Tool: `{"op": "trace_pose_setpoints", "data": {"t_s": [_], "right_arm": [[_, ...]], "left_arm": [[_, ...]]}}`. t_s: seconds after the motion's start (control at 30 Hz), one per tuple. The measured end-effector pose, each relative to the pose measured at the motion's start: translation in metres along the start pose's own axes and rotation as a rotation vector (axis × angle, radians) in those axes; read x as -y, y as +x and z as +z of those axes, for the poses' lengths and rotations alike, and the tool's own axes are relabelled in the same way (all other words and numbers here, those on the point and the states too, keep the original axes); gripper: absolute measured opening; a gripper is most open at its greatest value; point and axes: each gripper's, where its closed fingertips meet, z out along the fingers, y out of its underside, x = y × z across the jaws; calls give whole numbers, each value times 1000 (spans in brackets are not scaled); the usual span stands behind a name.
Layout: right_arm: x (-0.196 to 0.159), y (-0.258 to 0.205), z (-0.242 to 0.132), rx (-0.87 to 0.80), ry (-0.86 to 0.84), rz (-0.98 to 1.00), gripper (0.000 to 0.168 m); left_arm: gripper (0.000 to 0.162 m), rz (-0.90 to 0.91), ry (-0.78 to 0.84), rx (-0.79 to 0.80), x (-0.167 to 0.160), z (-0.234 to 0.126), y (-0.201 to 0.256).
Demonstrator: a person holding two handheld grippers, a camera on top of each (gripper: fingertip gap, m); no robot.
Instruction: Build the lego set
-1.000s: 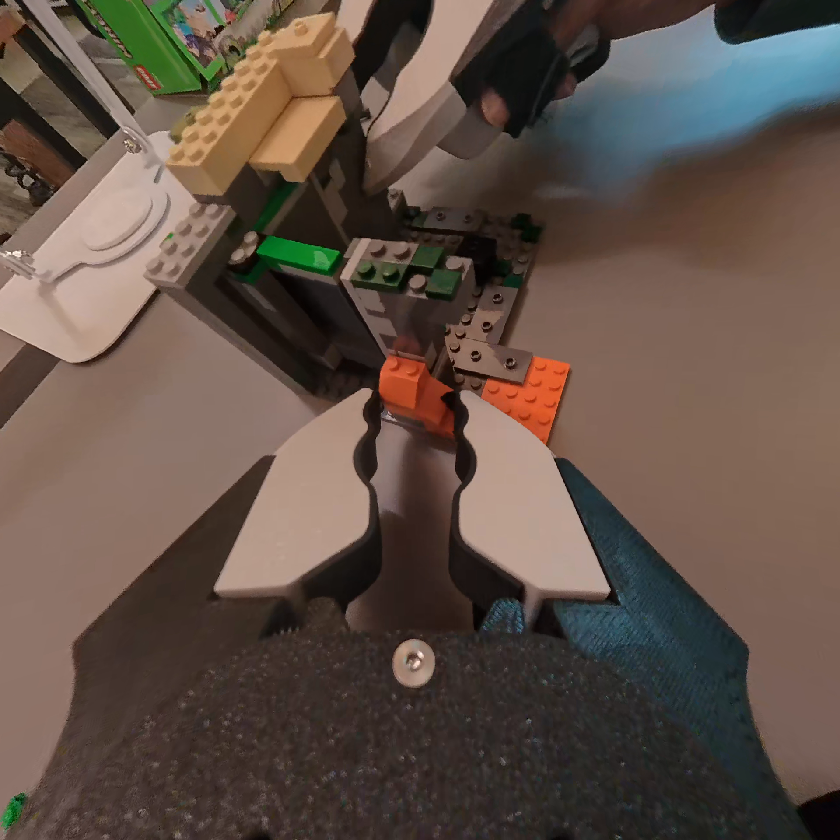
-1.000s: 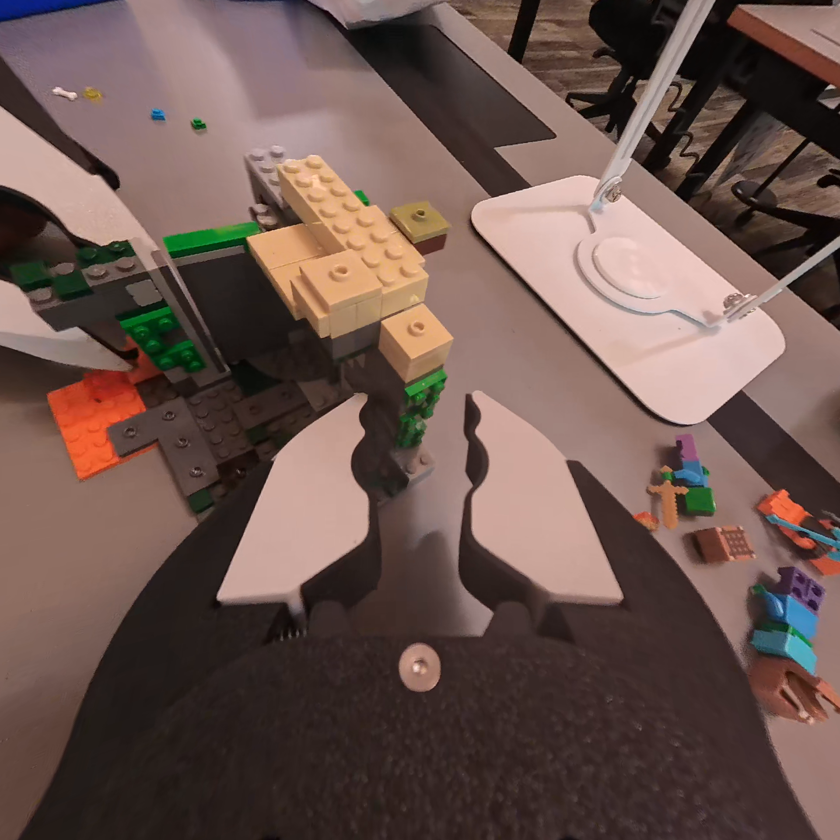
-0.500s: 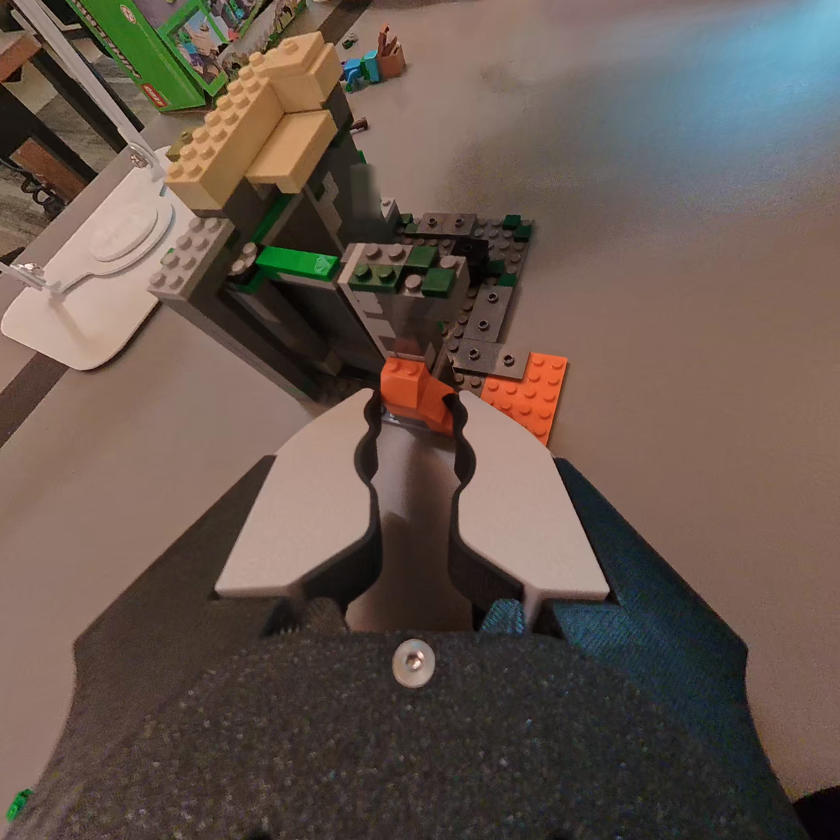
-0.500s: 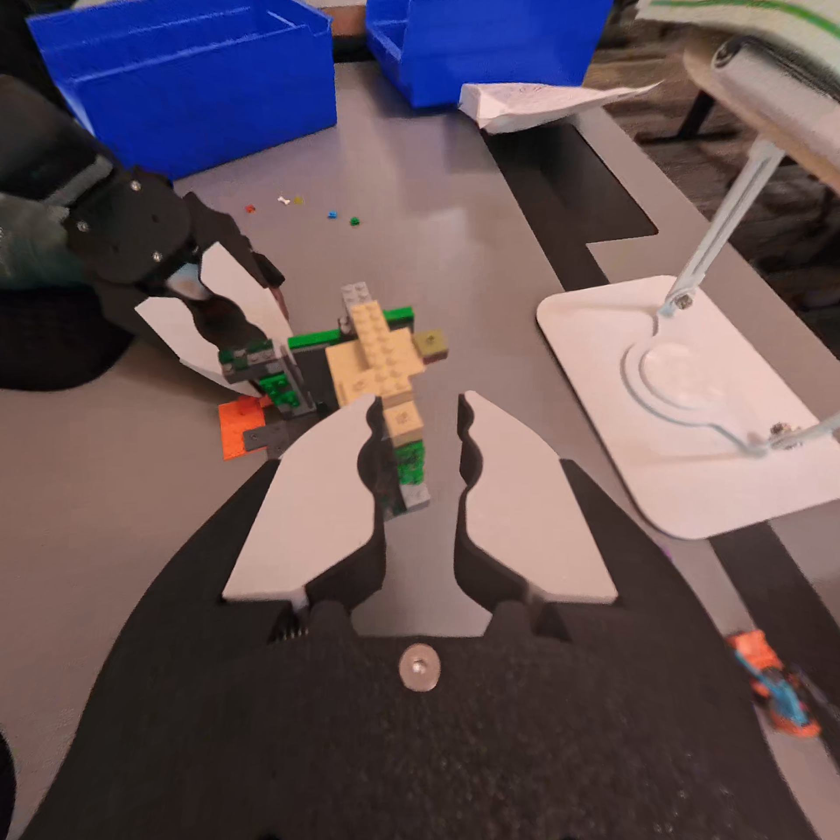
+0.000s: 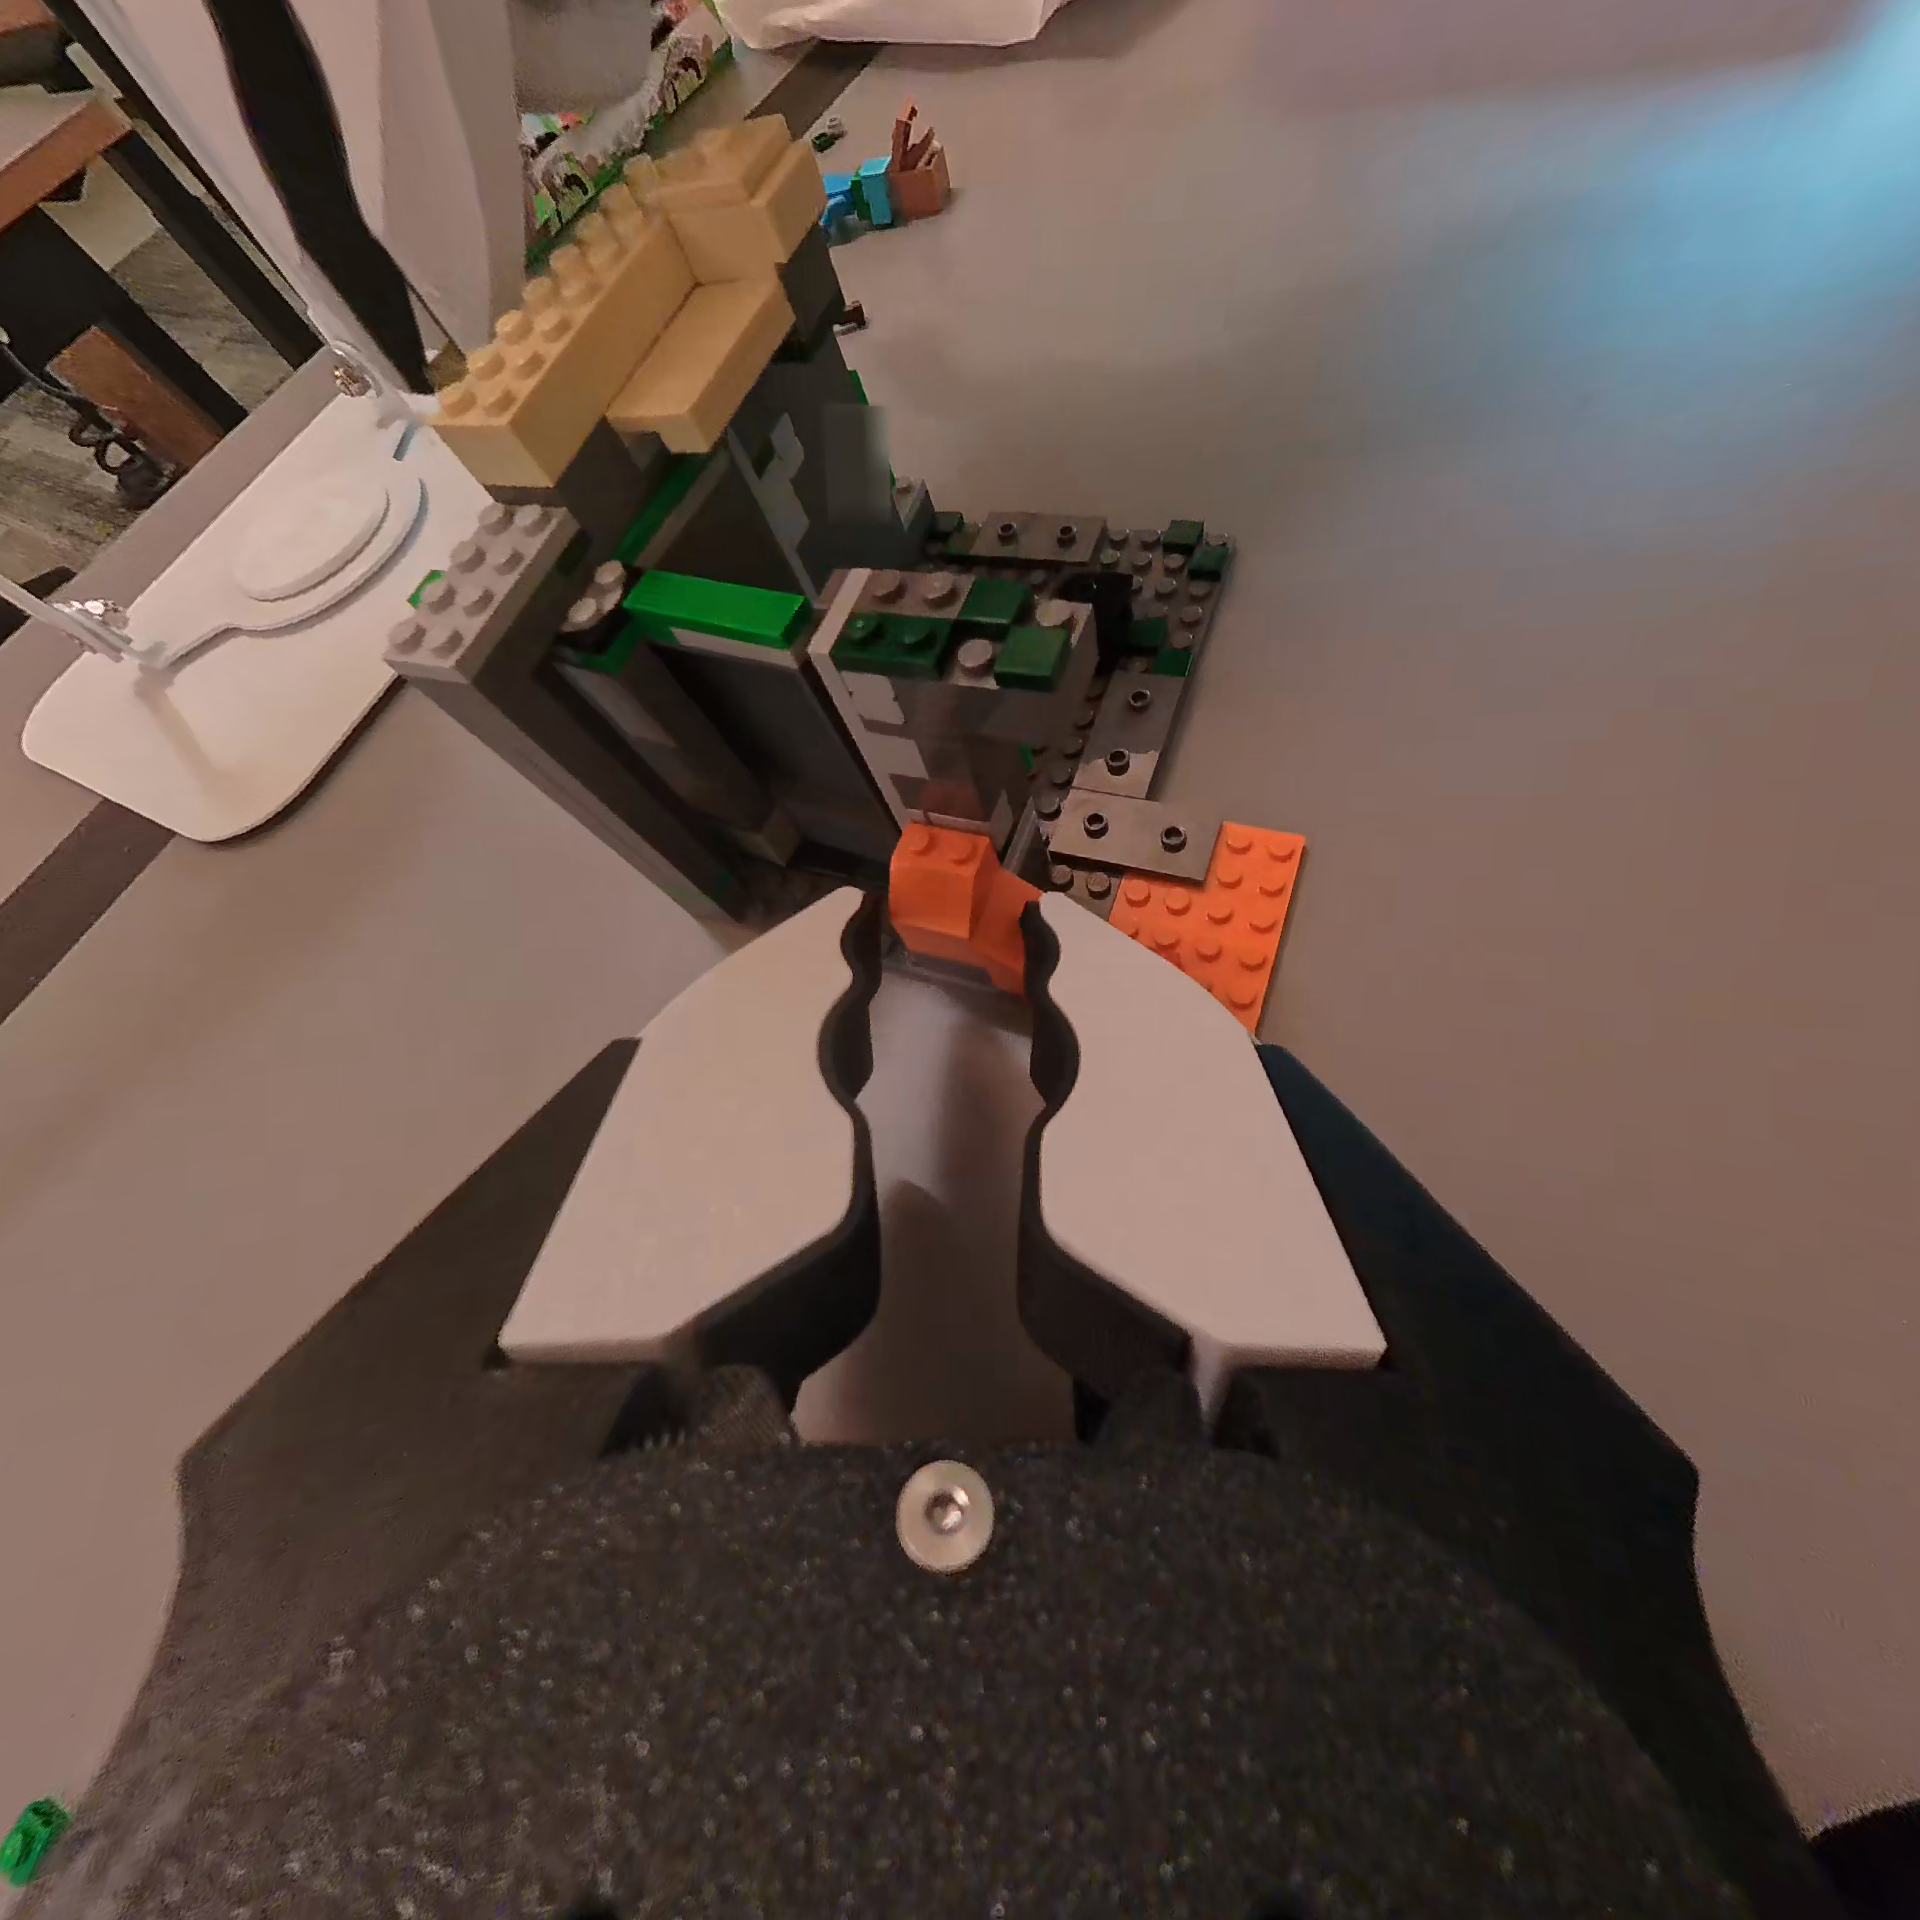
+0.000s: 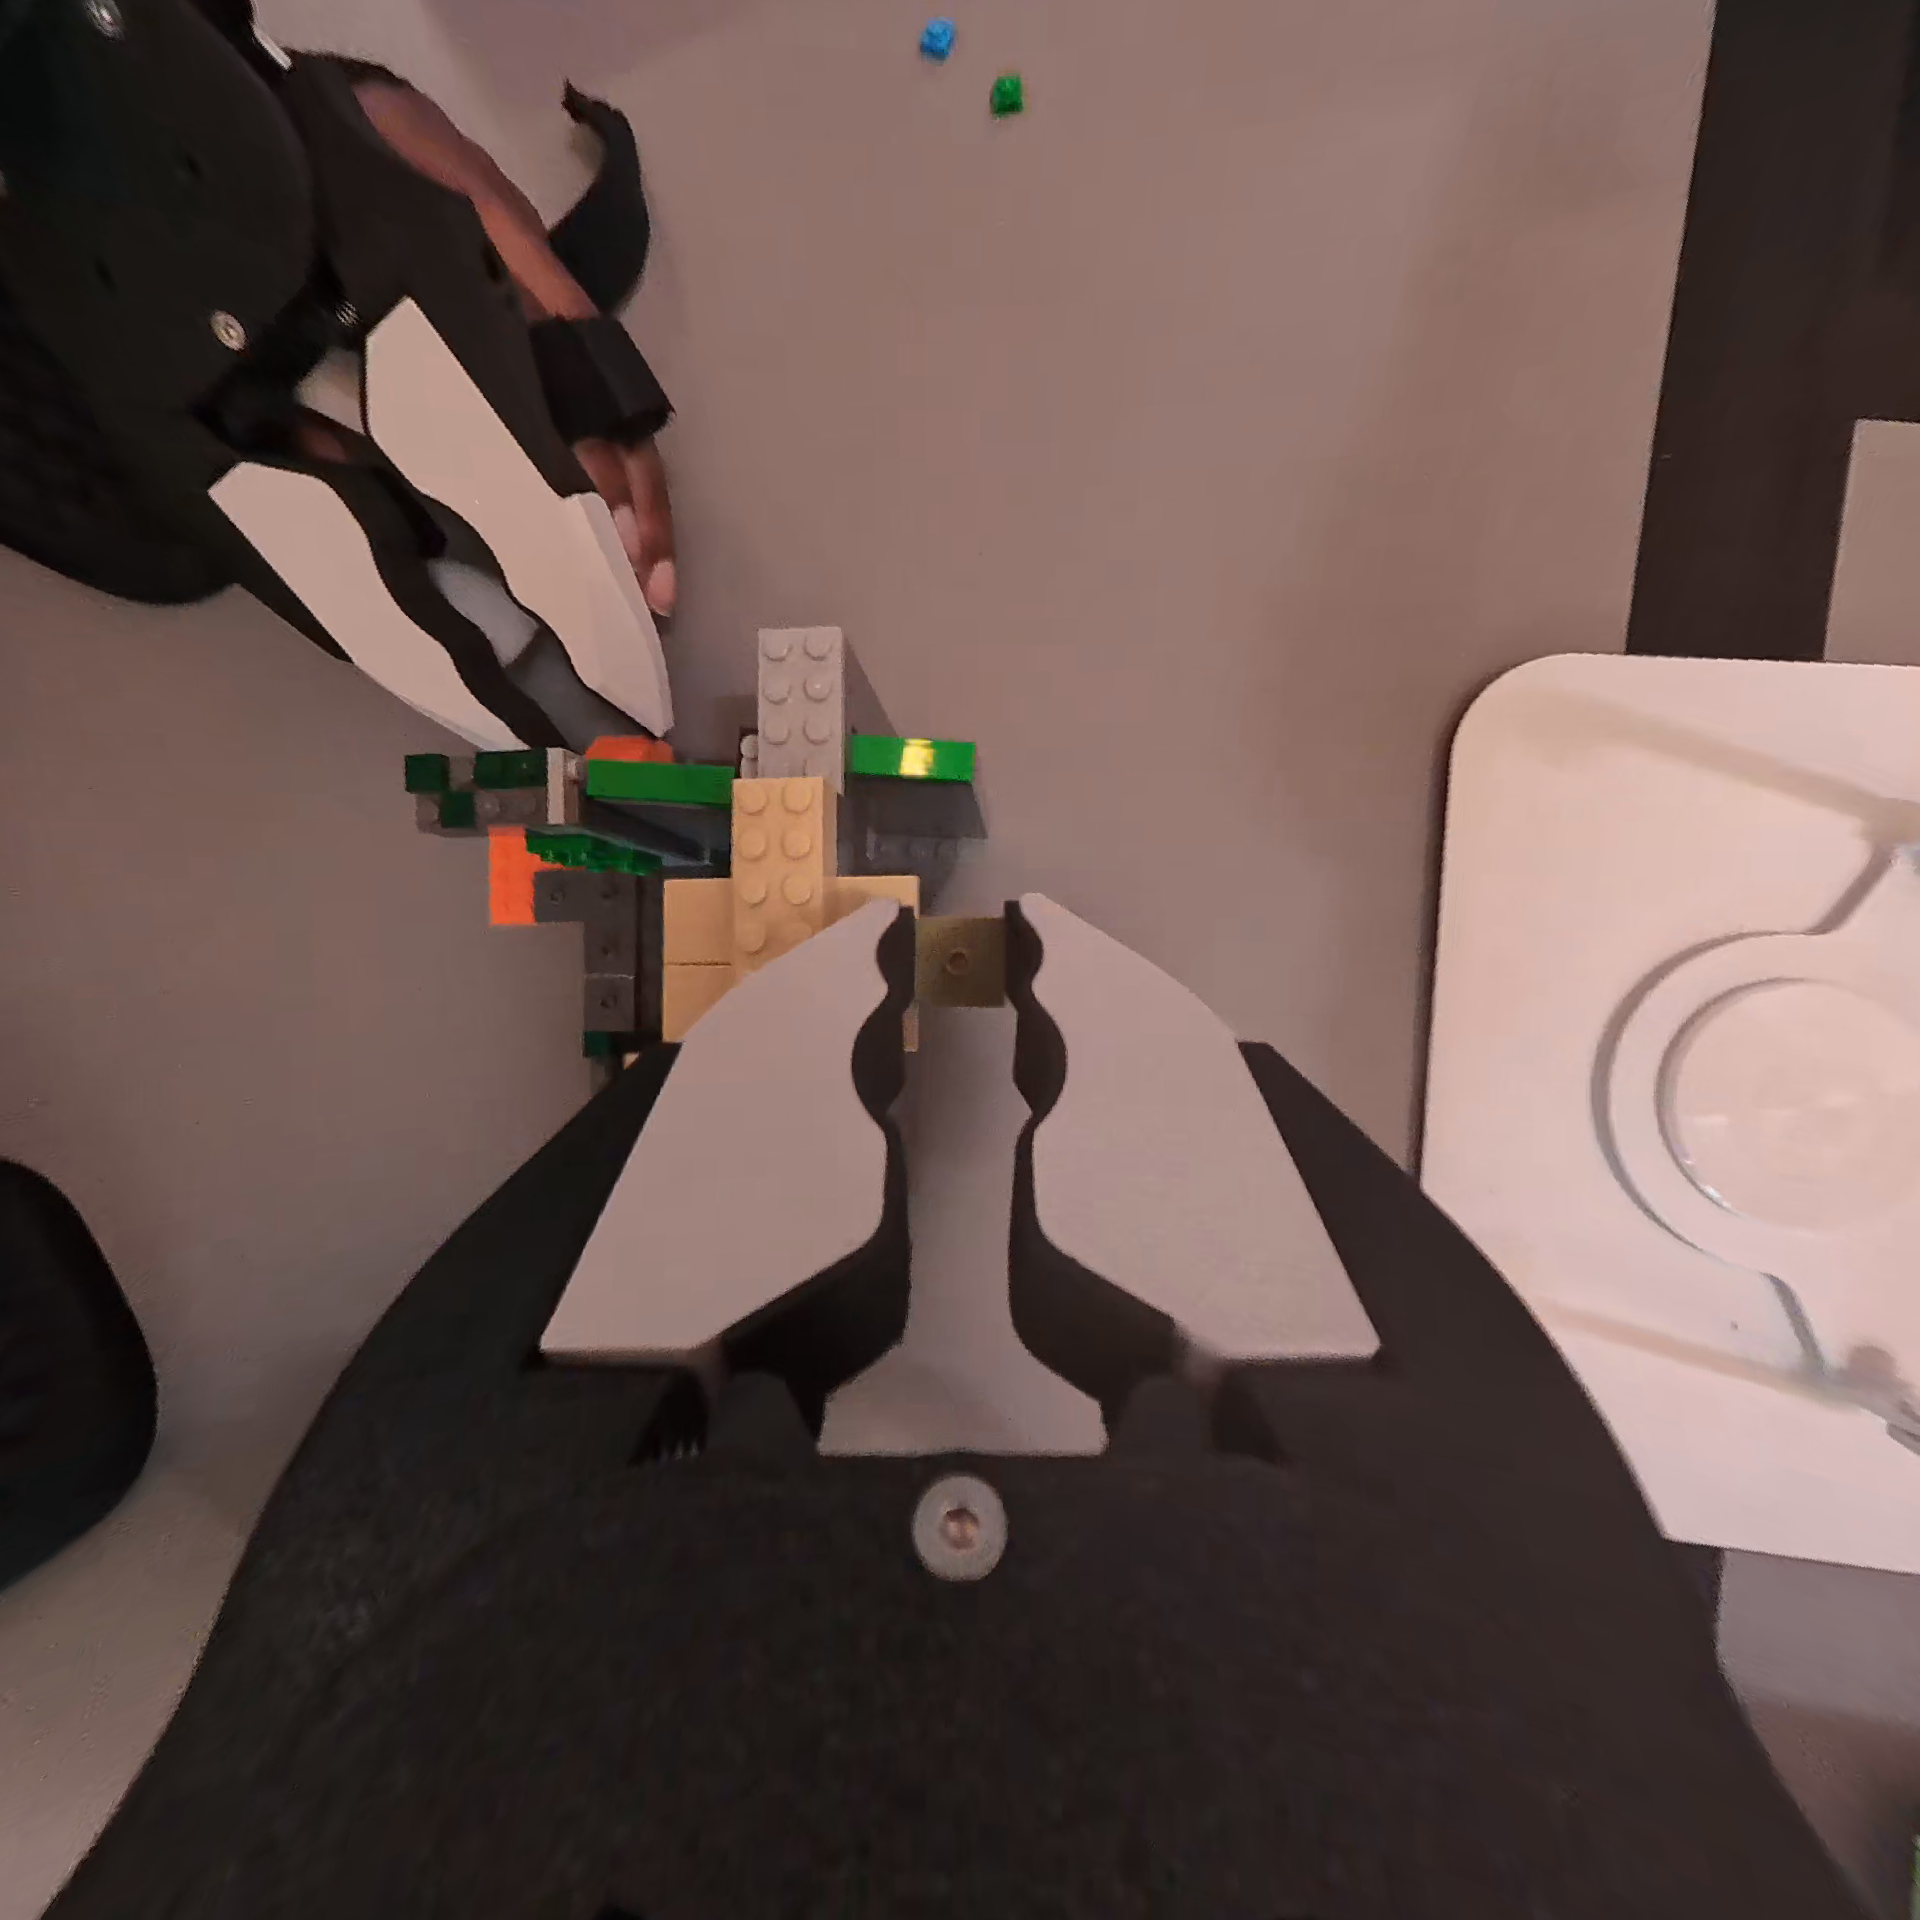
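Observation:
The lego model [image 5: 727, 665] stands on the grey table, with tan bricks on top, grey walls, green plates and an orange base plate [image 5: 1210, 935]. My left gripper [image 5: 948, 920] is shut on an orange brick [image 5: 940, 883] at the model's near corner. From above, the right wrist view shows the model [image 6: 779, 862] and the left gripper [image 6: 592, 732] at its far left. My right gripper [image 6: 961, 912] hangs over the model's right side. Its jaws are closed on a small olive brick [image 6: 961, 961] next to the tan bricks.
A white lamp base [image 6: 1662, 1039] lies right of the model, and also shows in the left wrist view [image 5: 239, 644]. Small blue [image 6: 935, 40] and green [image 6: 1005, 96] bricks lie far off. Lego figures [image 5: 883, 192] stand beyond the model. A person's gloved hand [image 6: 613, 436] holds the left gripper.
My right gripper rose from beside the model to above it, now looks straight down, and its jaws narrowed onto the olive brick. The left gripper kept hold of the orange brick.

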Motion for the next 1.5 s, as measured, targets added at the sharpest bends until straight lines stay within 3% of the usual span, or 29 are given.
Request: {"op": "trace_pose_setpoints", "data": {"t_s": [0.43, 0.67, 0.93, 1.13, 1.23, 1.37, 1.5], "right_arm": [[2, 27, -4, -51, -7, -13, 15], [0, 7, -5, -4, -5, -10, 16], [15, -9, -36, -74, 151, 10, 23], [1, -45, -44, -149, 178, -14, 24], [-6, -55, -38, -197, 168, -19, 38], [-14, -42, -24, -311, 73, -18, 87], [-14, -30, -5, -321, -47, -47, 115]], "left_arm": [[24, 23, -35, 1, -4, 3, 2], [24, 6, -34, 1, -4, 3, 1], [24, 16, -19, 6, -3, 2, 1], [24, 21, -22, 7, -3, 2, 1], [23, 17, -16, 6, -2, 2, 1], [23, 9, -10, 6, -2, 1, 0], [23, -6, 7, 3, 0, -1, -1]]}}
